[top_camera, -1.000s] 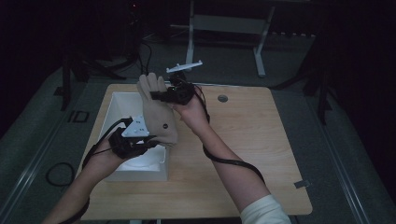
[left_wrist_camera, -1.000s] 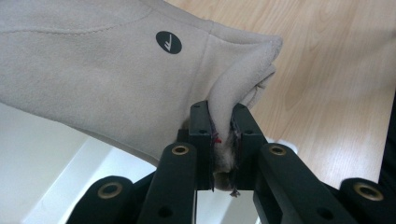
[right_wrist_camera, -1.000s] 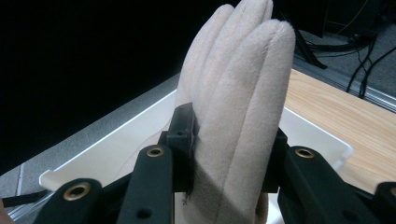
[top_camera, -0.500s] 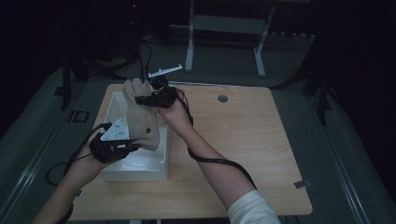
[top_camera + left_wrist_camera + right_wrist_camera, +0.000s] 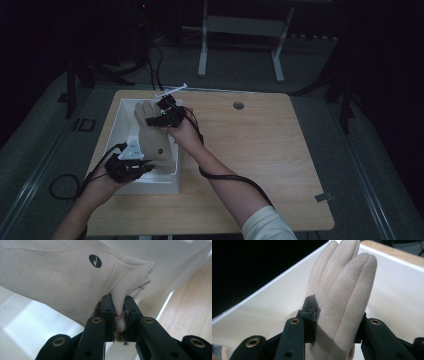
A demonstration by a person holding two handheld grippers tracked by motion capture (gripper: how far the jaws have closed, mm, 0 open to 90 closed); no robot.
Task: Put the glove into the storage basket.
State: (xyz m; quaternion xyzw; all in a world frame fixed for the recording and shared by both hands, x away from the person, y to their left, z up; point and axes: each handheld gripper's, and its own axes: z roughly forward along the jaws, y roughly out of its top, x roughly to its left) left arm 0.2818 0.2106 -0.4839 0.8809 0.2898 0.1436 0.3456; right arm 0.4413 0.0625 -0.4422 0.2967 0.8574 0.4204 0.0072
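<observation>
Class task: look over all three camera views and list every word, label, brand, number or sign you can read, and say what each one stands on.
No readable words or numbers anywhere.
Round black badge with a pale tick-like mark, on the beige suede glove: a sign, no letters.
The same badge in the high view: too small to read.
White rectangular box, light wooden table: no text seen.

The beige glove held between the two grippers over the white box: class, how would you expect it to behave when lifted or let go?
The glove is probably floppy: its cuff bunches between the left gripper. It looks soft and plush, so the right gripper, clamped across its fingers, likely squeezes it without harm. Released, it should settle limply into the white box rather than roll.
</observation>
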